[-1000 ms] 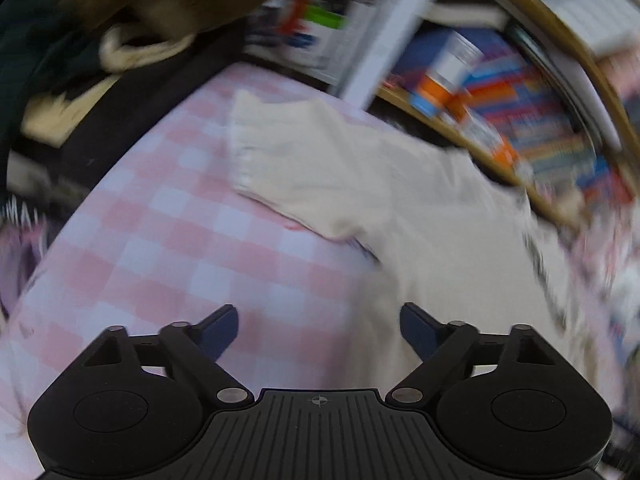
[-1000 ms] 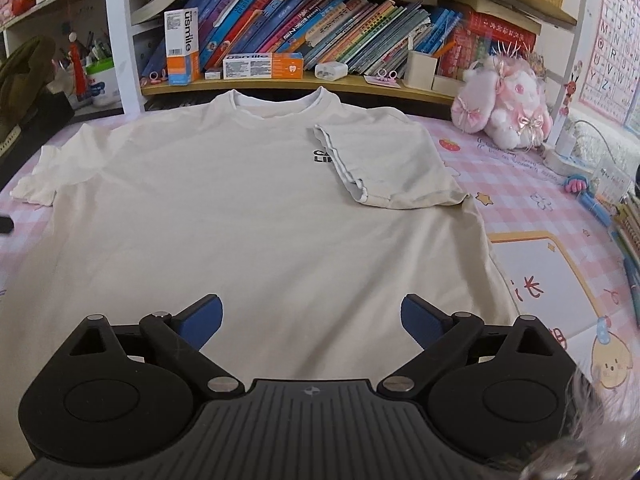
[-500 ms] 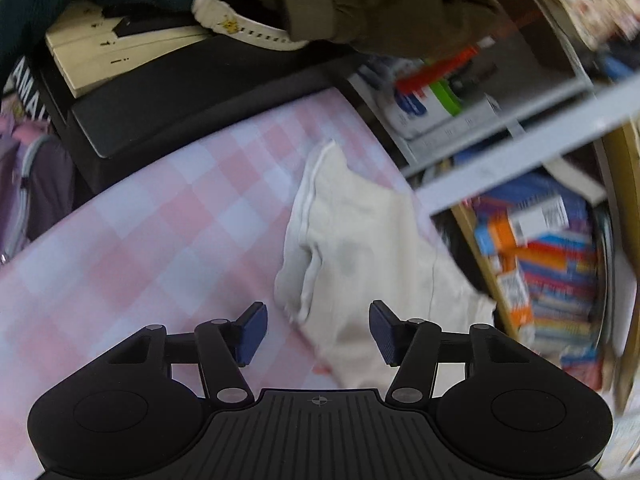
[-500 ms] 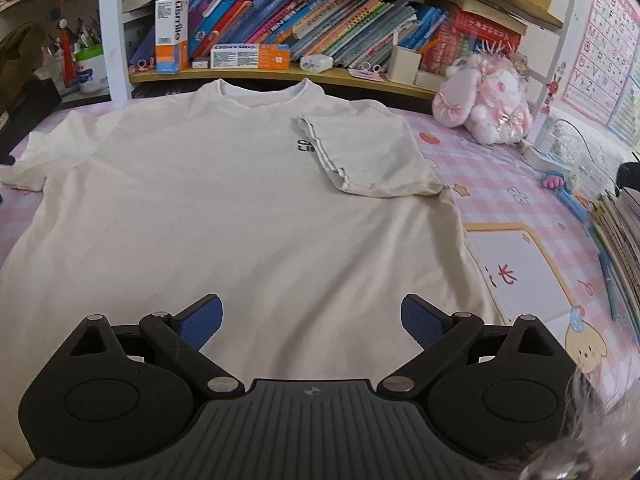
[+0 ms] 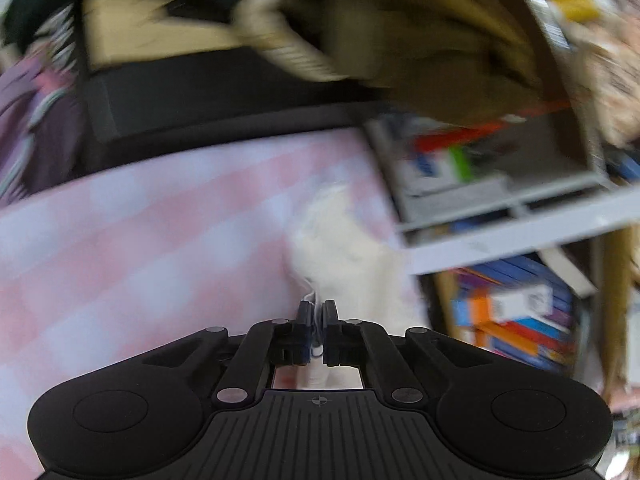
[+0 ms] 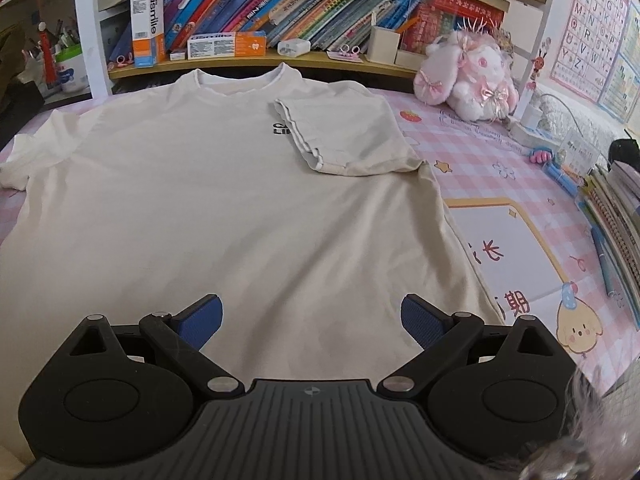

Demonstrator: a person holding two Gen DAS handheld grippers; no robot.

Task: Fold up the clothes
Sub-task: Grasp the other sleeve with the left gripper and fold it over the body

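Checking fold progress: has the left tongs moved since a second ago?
Yes. The left tongs have advanced toward the grey shelf and closed on the T-shirt's sleeve.

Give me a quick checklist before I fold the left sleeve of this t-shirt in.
1. Left hand-held gripper shut on the left sleeve: ok.
2. Right sleeve already folded onto the t-shirt: ok.
3. Right hand-held gripper open, holding nothing: ok.
4. T-shirt body lying flat: ok.
5. Grip catches the sleeve hem only, not the pink checked cloth: cannot tell, blurred.
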